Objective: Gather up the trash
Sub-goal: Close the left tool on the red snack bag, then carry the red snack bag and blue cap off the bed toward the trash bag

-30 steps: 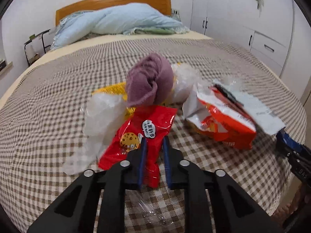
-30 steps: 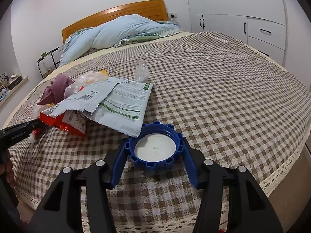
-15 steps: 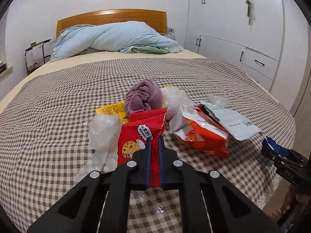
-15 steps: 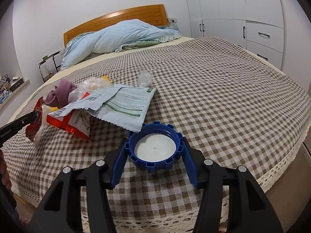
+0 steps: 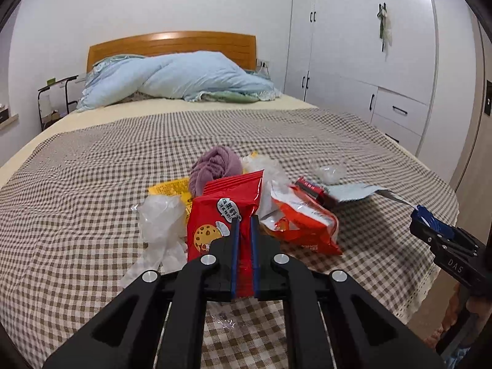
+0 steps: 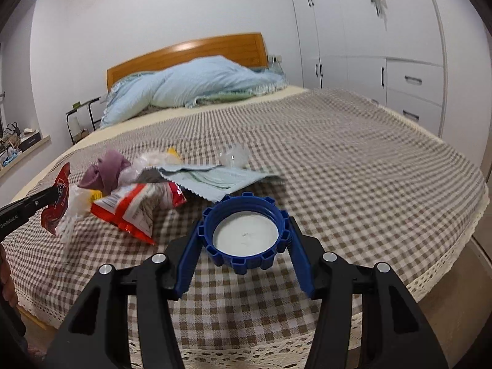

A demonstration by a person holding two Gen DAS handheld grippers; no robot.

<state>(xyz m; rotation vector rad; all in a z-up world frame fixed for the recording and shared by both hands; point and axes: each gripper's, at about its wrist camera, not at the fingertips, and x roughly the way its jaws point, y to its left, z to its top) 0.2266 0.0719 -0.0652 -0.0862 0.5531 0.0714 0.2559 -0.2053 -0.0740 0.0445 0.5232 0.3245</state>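
Lifted since a second ago: both claws have come up off the bed with their catches.

Left wrist view: left claw (image 5: pixel 243 230) is clamped together on the red wrapper (image 5: pixel 226 212), which hangs clear of the bed (image 5: pixel 92 184) above the plastic (image 5: pixel 160 221), orange bag (image 5: pixel 303 224) and purple cloth (image 5: pixel 215 166); carry it upright so the loose end does not snag the pile. Right wrist view: right claw (image 6: pixel 246 230) grips the blue cap (image 6: pixel 246 230) by its ribbed rim, jaws partly apart around it; keep it level and squeeze steadily, since a round cap may slip.
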